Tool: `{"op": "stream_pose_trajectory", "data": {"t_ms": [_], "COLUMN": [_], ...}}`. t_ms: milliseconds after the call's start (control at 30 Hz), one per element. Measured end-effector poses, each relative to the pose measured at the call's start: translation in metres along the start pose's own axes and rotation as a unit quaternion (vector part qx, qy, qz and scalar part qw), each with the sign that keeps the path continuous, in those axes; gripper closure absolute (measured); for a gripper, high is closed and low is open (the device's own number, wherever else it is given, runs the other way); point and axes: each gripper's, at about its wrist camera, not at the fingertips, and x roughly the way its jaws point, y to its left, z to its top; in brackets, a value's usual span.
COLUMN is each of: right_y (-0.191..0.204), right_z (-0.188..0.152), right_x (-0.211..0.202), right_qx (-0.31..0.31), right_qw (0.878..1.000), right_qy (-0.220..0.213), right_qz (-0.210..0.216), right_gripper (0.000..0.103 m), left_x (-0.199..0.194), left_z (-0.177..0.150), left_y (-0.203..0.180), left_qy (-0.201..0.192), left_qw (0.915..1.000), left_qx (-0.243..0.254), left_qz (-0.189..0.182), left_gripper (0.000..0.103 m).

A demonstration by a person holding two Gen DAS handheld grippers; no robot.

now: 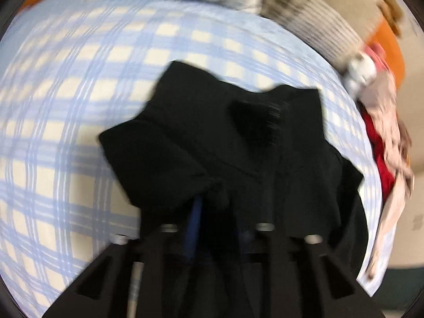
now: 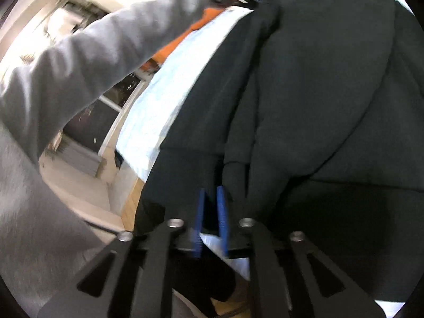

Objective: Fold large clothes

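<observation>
mostly bunched, rumpled black garment (image 2: pixel 304 84)

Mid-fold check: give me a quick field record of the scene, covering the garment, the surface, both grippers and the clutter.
garment: black garment, bunched, lying on the bed
surface: blue-and-cream checked sheet
left gripper: over a fold of the garment; cloth hides the tips, grip unclear
right gripper: blue pads at the garment's near edge, a gap between them
clutter: pile of other clothes along the sheet's right edge in the left wrist view
person: grey sleeve reaching across
image quality: left view blurred
</observation>
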Motion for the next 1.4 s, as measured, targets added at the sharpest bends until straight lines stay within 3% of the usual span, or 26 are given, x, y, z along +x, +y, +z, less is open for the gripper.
{"op": "stream_pose_trajectory", "data": {"t_ms": [33,100,167,233,367,500,567,600,633,767,933,967,1033,1167,1200,1233,1300,1400], "right_y": [0.005,0.01,0.017,0.016,-0.005,-0.044,-0.057,-0.064,-0.072,-0.079,-0.097,-0.098,-0.104,-0.104,-0.102,-0.101,-0.1,-0.092], "right_z": [-0.001,-0.004,-0.007,-0.011,-0.021,-0.028,-0.03,-0.031,-0.033,-0.03,-0.027,-0.027,-0.025,-0.024,-0.025,-0.025,-0.026,-0.025], "right_x": [-0.004,-0.021,-0.046,-0.069,-0.122,-0.152,-0.158,-0.164,-0.169,-0.167,-0.162,-0.162,-0.164,-0.161,-0.16,-0.159,-0.152,-0.145], "right_qx": [-0.007,-0.012,-0.028,-0.03,0.008,0.069,0.088,0.101,0.111,0.121,0.122,0.122,0.122,0.11,0.109,0.107,0.108,0.098], "right_qw": [1.0,1.0,0.999,0.997,0.985,0.959,0.95,0.947,0.947,0.959,0.965,0.966,0.967,0.967,0.969,0.971,0.976,0.977], "right_qy": [0.001,-0.006,-0.025,-0.046,-0.116,-0.142,-0.152,-0.158,-0.161,-0.145,-0.127,-0.129,-0.13,-0.12,-0.116,-0.11,-0.094,-0.087], "right_qz": [0.007,0.014,-0.016,-0.055,-0.13,-0.235,-0.257,-0.261,-0.255,-0.213,-0.196,-0.19,-0.183,-0.194,-0.191,-0.184,-0.161,-0.167], "right_gripper": [0.06,0.031,0.029,0.027,0.022,0.021,0.023,0.024,0.024,0.027,0.027,0.027,0.027,0.037,0.047,0.056,0.086,0.096], "left_x": [-0.004,-0.021,-0.039,-0.059,-0.086,-0.073,-0.052,-0.041,-0.025,0.02,0.059,0.067,0.082,0.086,0.085,0.081,0.074,0.057], "left_z": [-0.004,-0.014,-0.022,-0.028,-0.037,-0.049,-0.053,-0.054,-0.051,-0.04,-0.028,-0.026,-0.024,-0.021,-0.02,-0.018,-0.015,-0.009], "left_y": [-0.008,-0.024,-0.043,-0.066,-0.124,-0.197,-0.233,-0.248,-0.264,-0.293,-0.305,-0.304,-0.298,-0.282,-0.277,-0.271,-0.261,-0.245], "left_qy": [0.001,-0.014,-0.019,-0.03,-0.054,-0.059,-0.057,-0.055,-0.049,-0.029,-0.016,-0.007,0.012,0.005,0.005,0.006,0.008,-0.004], "left_qw": [0.9998,0.9961,0.9897,0.9845,0.978,0.97,0.9644,0.9626,0.9611,0.9618,0.9625,0.9633,0.9641,0.9703,0.9697,0.9734,0.9808,0.9935], "left_qx": [0.018,0.049,0.079,0.104,0.147,0.196,0.225,0.234,0.241,0.231,0.22,0.217,0.212,0.189,0.187,0.182,0.159,0.107], "left_qz": [0.011,0.073,0.118,0.138,0.137,0.131,0.128,0.125,0.126,0.145,0.158,0.157,0.159,0.152,0.157,0.139,0.113,0.038], "left_gripper": [0.029,0.024,0.017,0.016,0.011,0.01,0.012,0.022,0.032,0.034,0.034,0.037,0.052,0.07,0.082,0.084,0.088,0.091]}}
